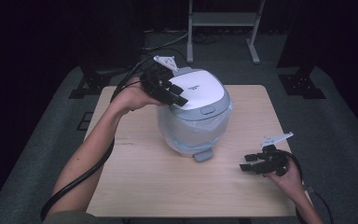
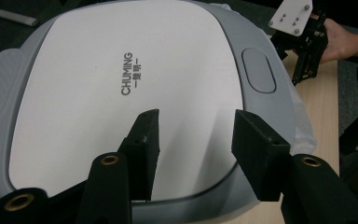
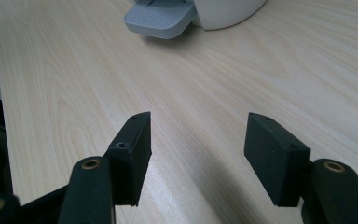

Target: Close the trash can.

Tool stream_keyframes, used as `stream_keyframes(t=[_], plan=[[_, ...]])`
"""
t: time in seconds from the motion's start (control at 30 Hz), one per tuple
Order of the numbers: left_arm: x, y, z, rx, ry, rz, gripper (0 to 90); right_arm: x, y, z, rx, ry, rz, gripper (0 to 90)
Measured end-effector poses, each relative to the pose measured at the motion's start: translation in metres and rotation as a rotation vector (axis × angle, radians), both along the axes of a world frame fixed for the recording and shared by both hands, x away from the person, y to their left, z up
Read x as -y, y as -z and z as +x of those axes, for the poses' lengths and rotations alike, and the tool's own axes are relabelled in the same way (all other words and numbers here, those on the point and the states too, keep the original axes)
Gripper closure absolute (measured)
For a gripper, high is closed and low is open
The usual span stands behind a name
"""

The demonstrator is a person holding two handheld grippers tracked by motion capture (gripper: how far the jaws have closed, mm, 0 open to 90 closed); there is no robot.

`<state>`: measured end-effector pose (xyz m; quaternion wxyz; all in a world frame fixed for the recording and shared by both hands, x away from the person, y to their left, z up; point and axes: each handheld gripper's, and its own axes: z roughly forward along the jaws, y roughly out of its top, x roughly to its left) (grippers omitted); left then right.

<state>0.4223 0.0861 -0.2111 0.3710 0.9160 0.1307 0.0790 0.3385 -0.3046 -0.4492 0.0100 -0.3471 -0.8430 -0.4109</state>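
A white and grey rice cooker (image 1: 193, 116) stands in the middle of the wooden table (image 1: 135, 186), its body wrapped in clear plastic. Its lid (image 2: 121, 93) is down and carries the word CHUMING; a grey oval button (image 2: 258, 70) sits near the lid's front edge. My left gripper (image 1: 177, 95) hovers over the lid's left side, jaws open (image 2: 196, 126) with nothing between them. My right gripper (image 1: 245, 163) rests low at the table's right front, open (image 3: 198, 126) over bare wood. A grey tab (image 3: 161, 18) juts from the cooker's base.
Thick black cables trail from both grippers along the forearms. Behind the table stands a metal frame (image 1: 223, 21), and black stand feet (image 1: 91, 84) rest on the grey floor to either side. The table's right edge lies close to my right hand.
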Motion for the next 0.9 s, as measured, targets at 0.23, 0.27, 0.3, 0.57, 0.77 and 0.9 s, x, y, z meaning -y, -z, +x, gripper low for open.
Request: stream_keyframes(t=[0.23, 0.27, 0.3, 0.57, 0.77, 0.9], plan=[[-0.013, 0.003, -0.011, 0.001, -0.031, -0.018, 43.3, 0.003, 0.000, -0.005, 0.002, 0.011, -0.004, 40.0], [-0.015, 0.003, -0.012, 0.003, -0.038, -0.026, 42.9, 0.004, 0.000, -0.005, 0.001, 0.013, -0.006, 40.0], [-0.017, 0.003, -0.013, 0.004, -0.039, -0.026, 42.2, 0.004, 0.000, -0.006, -0.001, 0.016, -0.005, 39.9], [-0.036, 0.006, -0.022, 0.008, -0.062, -0.037, 41.0, 0.005, 0.000, -0.007, 0.001, 0.020, -0.002, 39.9], [-0.046, 0.009, -0.028, 0.013, -0.082, -0.041, 39.1, 0.003, 0.000, -0.006, 0.004, 0.012, -0.006, 39.9], [-0.053, 0.015, -0.033, 0.001, -0.100, -0.044, 39.4, 0.002, 0.000, -0.005, 0.004, 0.009, -0.008, 39.9]])
